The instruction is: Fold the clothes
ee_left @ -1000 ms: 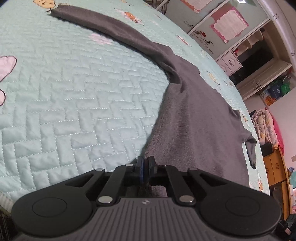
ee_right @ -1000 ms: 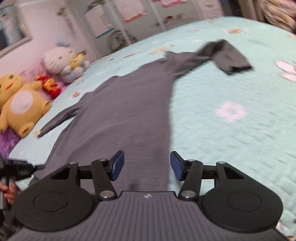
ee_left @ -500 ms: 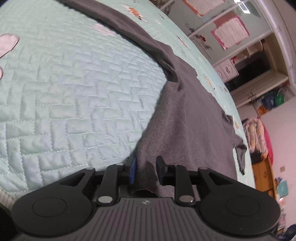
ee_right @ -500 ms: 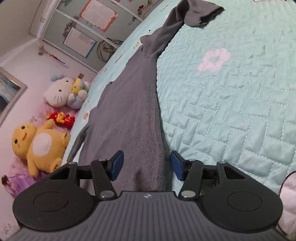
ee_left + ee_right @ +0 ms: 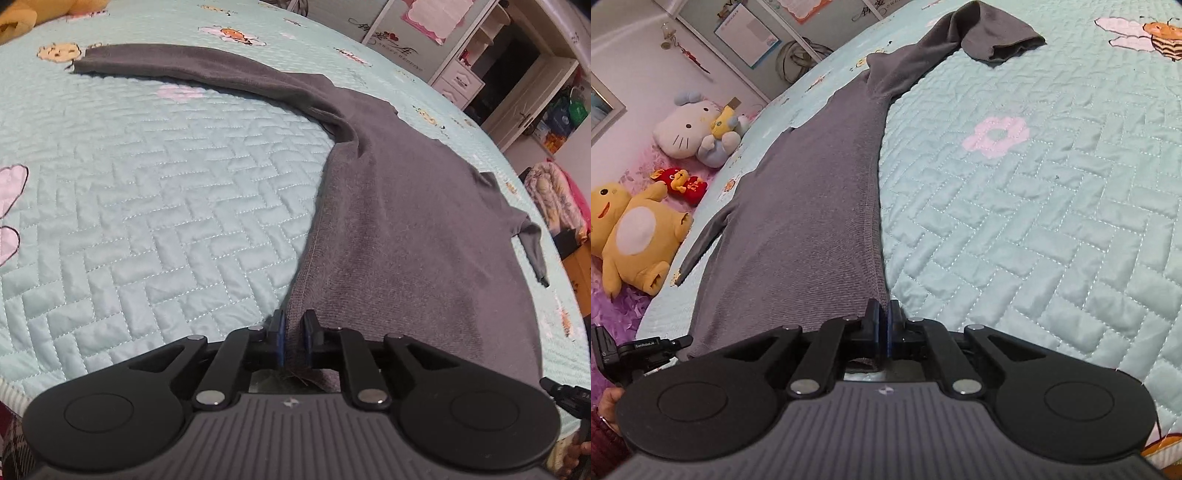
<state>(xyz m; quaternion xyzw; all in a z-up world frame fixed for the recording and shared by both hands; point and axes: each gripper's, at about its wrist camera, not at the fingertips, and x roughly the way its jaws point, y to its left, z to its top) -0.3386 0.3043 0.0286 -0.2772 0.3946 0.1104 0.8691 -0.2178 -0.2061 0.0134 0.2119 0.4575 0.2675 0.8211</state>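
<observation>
Grey knit fills your left wrist view: the sweater lies flat on the quilted teal bedspread, one sleeve stretched away to the left, and your left gripper is closing with the hem's left corner between its blue pads. From your right wrist, the right gripper sits pinched tight on the hem's right corner, beside the side seam, with plush toys off the bed's left edge.

Pink wall, white cabinets
</observation>
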